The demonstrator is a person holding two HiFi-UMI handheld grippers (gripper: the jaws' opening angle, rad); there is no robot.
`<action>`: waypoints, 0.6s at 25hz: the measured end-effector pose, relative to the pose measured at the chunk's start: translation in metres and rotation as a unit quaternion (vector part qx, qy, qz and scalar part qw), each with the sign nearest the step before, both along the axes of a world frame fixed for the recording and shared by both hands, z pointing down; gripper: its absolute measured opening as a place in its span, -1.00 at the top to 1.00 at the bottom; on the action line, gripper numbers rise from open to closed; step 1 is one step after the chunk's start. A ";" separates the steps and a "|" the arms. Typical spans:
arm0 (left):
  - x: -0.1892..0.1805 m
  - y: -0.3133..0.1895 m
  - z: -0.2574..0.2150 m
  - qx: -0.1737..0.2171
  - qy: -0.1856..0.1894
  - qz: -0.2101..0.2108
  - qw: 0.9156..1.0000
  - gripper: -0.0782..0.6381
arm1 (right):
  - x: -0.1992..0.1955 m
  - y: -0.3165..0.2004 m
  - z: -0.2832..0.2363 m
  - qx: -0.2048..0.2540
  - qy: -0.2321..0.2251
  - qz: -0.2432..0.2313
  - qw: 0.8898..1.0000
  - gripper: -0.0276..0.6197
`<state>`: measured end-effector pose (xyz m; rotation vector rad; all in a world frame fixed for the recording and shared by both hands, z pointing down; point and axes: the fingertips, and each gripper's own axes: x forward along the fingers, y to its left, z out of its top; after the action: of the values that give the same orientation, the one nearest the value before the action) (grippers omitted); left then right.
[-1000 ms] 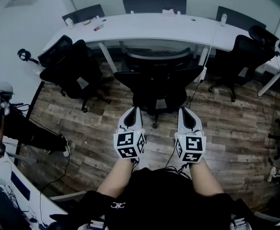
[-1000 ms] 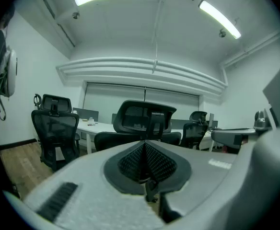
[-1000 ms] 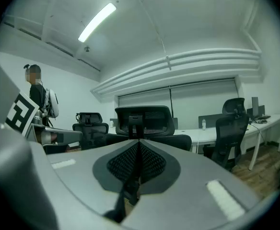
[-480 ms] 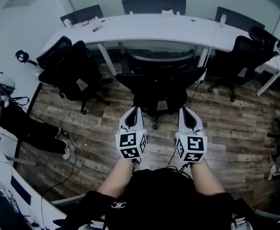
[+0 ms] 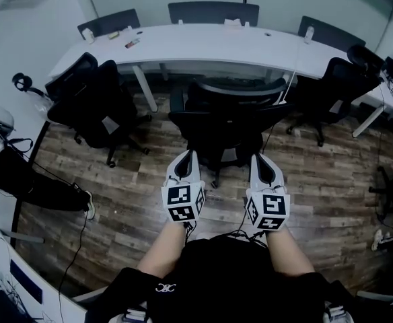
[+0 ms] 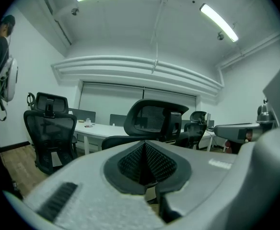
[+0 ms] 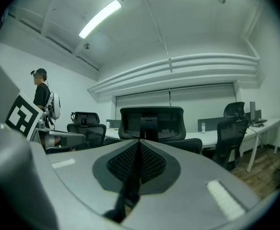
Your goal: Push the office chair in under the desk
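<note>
The black mesh office chair point(image 5: 227, 123) stands on the wood floor with its back to me, in front of the long white curved desk point(image 5: 210, 42). Its headrest point(image 5: 237, 88) reaches the desk's front edge. My left gripper point(image 5: 185, 156) and right gripper point(image 5: 261, 157) are held side by side just behind the chair, apart from it, both shut with nothing in them. The left gripper view has the chair point(image 6: 152, 121) ahead, a little to the right, beyond the closed pads point(image 6: 144, 162). In the right gripper view the chair point(image 7: 152, 123) is straight ahead.
Other black chairs stand at the desk's left point(image 5: 92, 99) and right point(image 5: 338, 86). Small items lie on the desk top point(image 5: 132, 42). A person's legs point(image 5: 42, 187) and cables lie at the left. A second desk's corner point(image 5: 391, 93) is at the right.
The desk and chair have come closer in the head view as I moved forward. Both grippers keep their side-by-side pose and stay shut. The legs at the left have slid further out of frame.
</note>
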<state>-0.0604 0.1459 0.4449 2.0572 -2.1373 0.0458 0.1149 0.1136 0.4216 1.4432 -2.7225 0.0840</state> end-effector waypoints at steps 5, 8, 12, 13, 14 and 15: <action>-0.030 -0.005 0.008 -0.006 -0.008 0.027 1.000 0.73 | -0.028 0.001 0.011 -0.005 0.009 0.021 1.000 0.88; -0.046 -0.005 0.012 -0.012 -0.018 0.039 0.999 0.61 | -0.045 0.003 0.015 -0.010 0.012 0.019 1.000 0.87; -0.058 -0.009 0.017 -0.019 -0.026 0.051 0.998 0.52 | -0.058 -0.004 0.015 -0.010 0.013 0.019 1.000 0.86; -0.060 -0.011 0.018 -0.020 -0.030 0.054 0.998 0.50 | -0.059 -0.007 0.015 -0.010 0.013 0.021 1.000 0.86; -0.063 -0.014 0.019 -0.022 -0.034 0.055 0.998 0.49 | -0.061 -0.010 0.016 -0.009 0.013 0.022 1.000 0.86; -0.065 -0.017 0.020 -0.023 -0.038 0.056 0.997 0.48 | -0.062 -0.013 0.016 -0.008 0.013 0.023 1.000 0.85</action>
<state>-0.1252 0.1290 0.4652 2.1798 -2.0406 0.1889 0.0530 0.1001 0.4379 1.4920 -2.6634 0.0889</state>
